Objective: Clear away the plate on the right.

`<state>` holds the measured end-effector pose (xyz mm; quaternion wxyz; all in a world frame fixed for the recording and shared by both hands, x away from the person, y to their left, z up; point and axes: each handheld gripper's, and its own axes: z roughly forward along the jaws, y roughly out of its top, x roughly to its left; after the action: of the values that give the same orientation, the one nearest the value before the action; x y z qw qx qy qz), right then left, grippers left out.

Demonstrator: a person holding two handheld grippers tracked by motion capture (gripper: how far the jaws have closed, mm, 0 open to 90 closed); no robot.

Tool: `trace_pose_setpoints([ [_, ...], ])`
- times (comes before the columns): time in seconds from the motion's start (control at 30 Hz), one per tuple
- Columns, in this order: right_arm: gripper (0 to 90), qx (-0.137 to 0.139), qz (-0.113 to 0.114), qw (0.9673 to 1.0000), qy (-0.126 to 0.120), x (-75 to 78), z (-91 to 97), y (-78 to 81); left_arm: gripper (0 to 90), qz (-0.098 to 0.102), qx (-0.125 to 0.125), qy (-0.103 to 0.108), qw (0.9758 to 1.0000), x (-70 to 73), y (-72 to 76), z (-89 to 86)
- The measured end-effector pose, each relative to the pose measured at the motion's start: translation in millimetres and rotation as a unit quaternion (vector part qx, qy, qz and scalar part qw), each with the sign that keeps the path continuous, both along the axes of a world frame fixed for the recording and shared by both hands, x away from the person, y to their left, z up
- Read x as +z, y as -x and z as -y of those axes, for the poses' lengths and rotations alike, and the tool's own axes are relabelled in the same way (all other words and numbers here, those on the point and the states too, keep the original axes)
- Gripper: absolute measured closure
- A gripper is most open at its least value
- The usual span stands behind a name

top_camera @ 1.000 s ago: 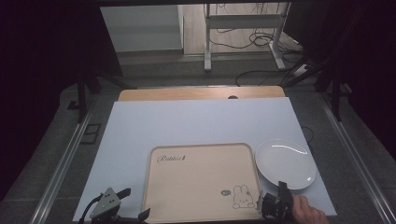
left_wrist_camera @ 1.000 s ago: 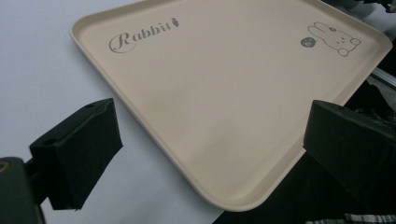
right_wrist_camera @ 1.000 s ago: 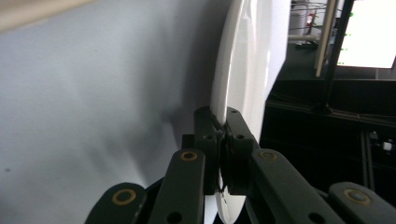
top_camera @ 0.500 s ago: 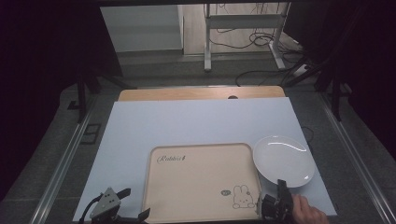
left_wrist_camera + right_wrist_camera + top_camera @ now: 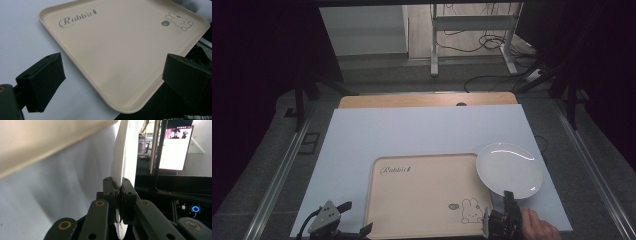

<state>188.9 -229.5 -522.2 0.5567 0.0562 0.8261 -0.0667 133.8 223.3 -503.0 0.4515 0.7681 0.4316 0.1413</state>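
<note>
Left gripper (image 5: 343,220) at the table's near-left edge — jaws wide apart, nothing between them, beside the beige tray (image 5: 427,195). White plate (image 5: 510,170) lying partly over the tray's right rim, pinched at its near edge by the right gripper (image 5: 507,214), jaws clamped on the rim. Probably stiff, glossy, slippery, breakable — best taken deep on the rim. Raised tray lip likely in the way; blue table (image 5: 412,132) otherwise bare.
</note>
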Motion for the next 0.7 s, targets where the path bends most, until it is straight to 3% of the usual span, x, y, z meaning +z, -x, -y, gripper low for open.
trace_pose_setpoints([
  [0.3,84.8,0.036,0.001,0.9994,0.000,1.6,-18.8,4.1,3.9,-0.001,0.000,0.000,1.0000,0.0,0.0,-0.5],
  [0.33,84.6,0.059,-0.019,0.9980,-0.011,1.1,-22.1,2.2,3.8,-0.002,0.000,0.001,1.0000,0.0,0.0,-0.6],
  [0.5,84.6,0.082,-0.020,0.9963,-0.015,-0.7,-34.3,4.9,3.8,-0.002,0.000,0.001,1.0000,0.0,-0.1,-0.5],
  [0.57,84.5,0.085,-0.019,0.9961,-0.013,-0.4,-37.1,5.8,3.8,-0.002,0.000,0.000,1.0000,0.0,-0.1,-0.5],
  [0.6,84.6,0.075,-0.019,0.9970,-0.001,1.3,-40.9,8.8,3.8,-0.002,0.000,0.000,1.0000,0.0,0.0,-0.5],
  [0.63,84.5,0.103,-0.017,0.9945,-0.016,-2.3,-44.4,6.8,3.8,-0.002,0.000,0.001,1.0000,0.1,0.1,-0.6],
  [0.7,84.4,0.096,-0.027,0.9950,-0.006,0.4,-47.9,9.3,3.8,-0.001,0.000,0.001,1.0000,0.1,0.1,-0.7],
])
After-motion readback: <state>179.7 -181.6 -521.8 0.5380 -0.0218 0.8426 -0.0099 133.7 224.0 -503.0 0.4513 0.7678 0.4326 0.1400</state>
